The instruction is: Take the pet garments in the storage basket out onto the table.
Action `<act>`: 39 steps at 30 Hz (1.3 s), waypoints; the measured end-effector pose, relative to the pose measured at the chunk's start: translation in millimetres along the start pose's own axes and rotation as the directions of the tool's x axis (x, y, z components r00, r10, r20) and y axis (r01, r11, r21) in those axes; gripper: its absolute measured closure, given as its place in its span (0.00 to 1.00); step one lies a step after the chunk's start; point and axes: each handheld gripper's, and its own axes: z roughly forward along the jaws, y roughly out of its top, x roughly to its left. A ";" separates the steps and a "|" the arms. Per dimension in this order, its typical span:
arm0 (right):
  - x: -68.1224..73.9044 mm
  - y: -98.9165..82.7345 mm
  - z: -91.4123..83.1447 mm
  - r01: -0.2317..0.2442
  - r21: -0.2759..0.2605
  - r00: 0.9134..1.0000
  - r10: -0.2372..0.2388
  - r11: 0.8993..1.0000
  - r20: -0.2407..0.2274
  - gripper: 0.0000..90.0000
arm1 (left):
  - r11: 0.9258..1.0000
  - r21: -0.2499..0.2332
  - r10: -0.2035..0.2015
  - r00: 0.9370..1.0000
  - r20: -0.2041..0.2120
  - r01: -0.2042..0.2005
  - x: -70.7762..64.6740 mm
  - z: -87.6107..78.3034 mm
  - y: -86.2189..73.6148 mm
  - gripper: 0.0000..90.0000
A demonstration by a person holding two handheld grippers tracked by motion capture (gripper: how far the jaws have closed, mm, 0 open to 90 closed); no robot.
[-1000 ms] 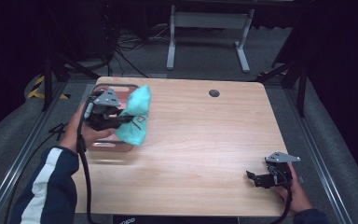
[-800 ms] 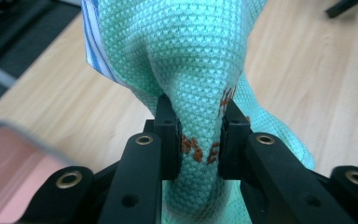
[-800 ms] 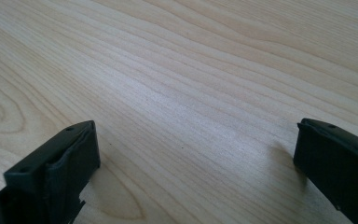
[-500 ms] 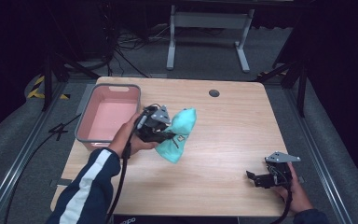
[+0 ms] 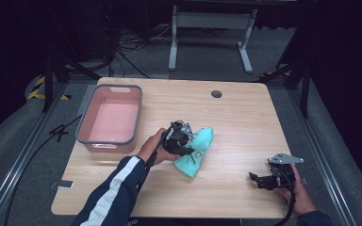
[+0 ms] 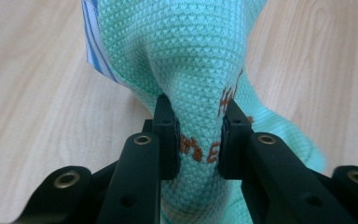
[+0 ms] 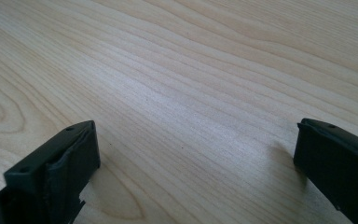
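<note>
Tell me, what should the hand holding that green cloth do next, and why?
Probably lower it and open the jaws. The left gripper is clamped on the mint cloth, which already touches the table beside the pink bin. The right gripper waits open, apart.

The high view looks forward and down over the whole table (image 5: 245, 117). Both gripper views sit close above its wood, looking along their jaws.

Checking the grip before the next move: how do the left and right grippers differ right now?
The left gripper is shut on the teal cloth; the right gripper stands open with nothing between its jaws. The left sits mid-table beside the pink bin; the right rests near the table's front right corner. Both have black jaws.
</note>
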 end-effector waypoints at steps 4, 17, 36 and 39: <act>0.0 0.0 0.0 0.000 0.000 1.000 0.000 1.000 0.000 0.01 | 0.999 0.024 -0.021 1.000 -0.002 0.021 3.6 18.6 -3.5 0.79; 0.0 0.0 0.0 0.000 0.000 1.000 0.000 1.000 0.000 0.01 | 1.000 -0.007 -0.027 0.999 -0.046 0.027 0.9 13.5 -4.8 0.49; -0.1 -0.1 -0.1 0.002 0.001 1.000 -0.002 1.000 0.001 0.01 | 1.000 -0.018 0.014 0.998 -0.067 -0.015 -6.5 -4.9 0.7 0.41; 0.0 -0.1 -0.1 0.001 0.000 1.000 -0.001 1.000 0.000 0.01 | 1.000 -0.016 0.024 0.997 -0.077 -0.025 -7.9 -7.4 1.0 0.41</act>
